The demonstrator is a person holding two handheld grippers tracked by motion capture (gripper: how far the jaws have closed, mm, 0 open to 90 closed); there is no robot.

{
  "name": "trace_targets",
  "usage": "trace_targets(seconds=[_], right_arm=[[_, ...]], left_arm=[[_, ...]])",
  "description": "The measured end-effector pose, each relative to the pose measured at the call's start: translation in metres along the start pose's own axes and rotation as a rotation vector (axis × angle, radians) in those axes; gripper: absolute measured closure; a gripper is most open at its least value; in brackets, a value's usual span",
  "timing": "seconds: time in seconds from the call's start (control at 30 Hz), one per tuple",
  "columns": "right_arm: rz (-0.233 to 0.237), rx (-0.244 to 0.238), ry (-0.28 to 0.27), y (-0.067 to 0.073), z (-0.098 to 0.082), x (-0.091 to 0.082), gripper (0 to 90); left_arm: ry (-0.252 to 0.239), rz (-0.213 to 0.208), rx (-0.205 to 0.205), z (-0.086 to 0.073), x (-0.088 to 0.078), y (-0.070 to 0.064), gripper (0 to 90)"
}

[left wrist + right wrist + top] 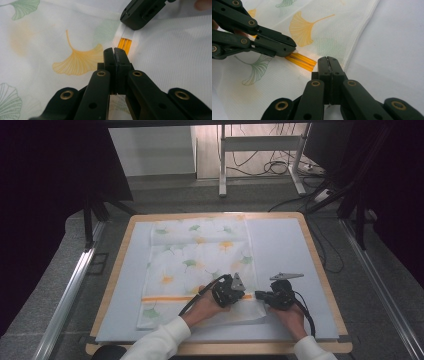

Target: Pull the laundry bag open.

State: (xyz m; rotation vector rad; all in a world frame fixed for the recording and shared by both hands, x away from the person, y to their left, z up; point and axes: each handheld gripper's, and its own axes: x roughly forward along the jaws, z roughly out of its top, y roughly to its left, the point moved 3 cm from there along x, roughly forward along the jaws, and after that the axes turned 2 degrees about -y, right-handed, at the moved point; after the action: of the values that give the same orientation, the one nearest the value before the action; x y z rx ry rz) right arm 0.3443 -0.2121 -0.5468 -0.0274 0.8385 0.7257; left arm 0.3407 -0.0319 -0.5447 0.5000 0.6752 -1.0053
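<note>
Both the left gripper (239,292) and the right gripper (260,295) are closed with nothing between them, resting just beside each other on the leaf-printed cloth (200,260) covering the surface (287,240).

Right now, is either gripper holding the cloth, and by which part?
Neither: both grippers, left and right, are shut with nothing between them, resting on the cloth near its orange stripe.

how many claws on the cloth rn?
2. Left claw sits on the cloth by its orange stripe; right claw is at the cloth's right edge, tips facing the left one. Both shut.
</note>
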Motion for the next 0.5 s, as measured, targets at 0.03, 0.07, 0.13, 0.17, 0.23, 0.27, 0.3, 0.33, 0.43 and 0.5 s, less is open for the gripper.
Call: trace_targets(seconds=[0.03,0.07,0.13,0.17,0.23,0.27,0.3,0.33,0.43,0.5], right_arm=[[0.000,-0.001,0.000,0.000,0.000,0.000,89.8],[-0.001,-0.003,-0.001,0.000,0.000,0.000,89.8],[0.001,-0.004,-0.001,0.000,0.000,0.000,89.8],[0.001,-0.004,-0.002,0.000,0.000,0.000,89.8],[-0.003,-0.009,0.002,0.000,0.000,0.000,89.8],[-0.004,-0.012,0.002,0.001,0.000,0.000,89.8],[-0.005,-0.013,0.001,0.001,0.000,0.000,89.7],[-0.004,-0.014,0.000,0.001,0.000,0.000,89.7],[-0.007,-0.015,-0.002,0.001,0.000,0.000,89.7],[-0.005,-0.015,-0.002,0.001,0.000,0.000,89.7]], left_arm=[[0.000,0.002,-0.003,-0.001,-0.001,0.001,90.0],[0.001,0.003,-0.007,-0.003,-0.002,0.001,90.0],[0.004,0.006,-0.011,-0.005,-0.005,0.002,90.0],[0.003,0.006,-0.015,-0.007,-0.006,0.003,90.0],[0.003,0.005,-0.023,-0.009,-0.008,0.005,90.0],[0.002,0.005,-0.028,-0.010,-0.009,0.006,90.0],[0.005,0.006,-0.031,-0.011,-0.010,0.007,90.0],[0.005,0.007,-0.032,-0.012,-0.011,0.007,90.0],[0.005,0.011,-0.034,-0.014,-0.013,0.007,90.0],[0.003,0.012,-0.038,-0.015,-0.014,0.008,90.0]])
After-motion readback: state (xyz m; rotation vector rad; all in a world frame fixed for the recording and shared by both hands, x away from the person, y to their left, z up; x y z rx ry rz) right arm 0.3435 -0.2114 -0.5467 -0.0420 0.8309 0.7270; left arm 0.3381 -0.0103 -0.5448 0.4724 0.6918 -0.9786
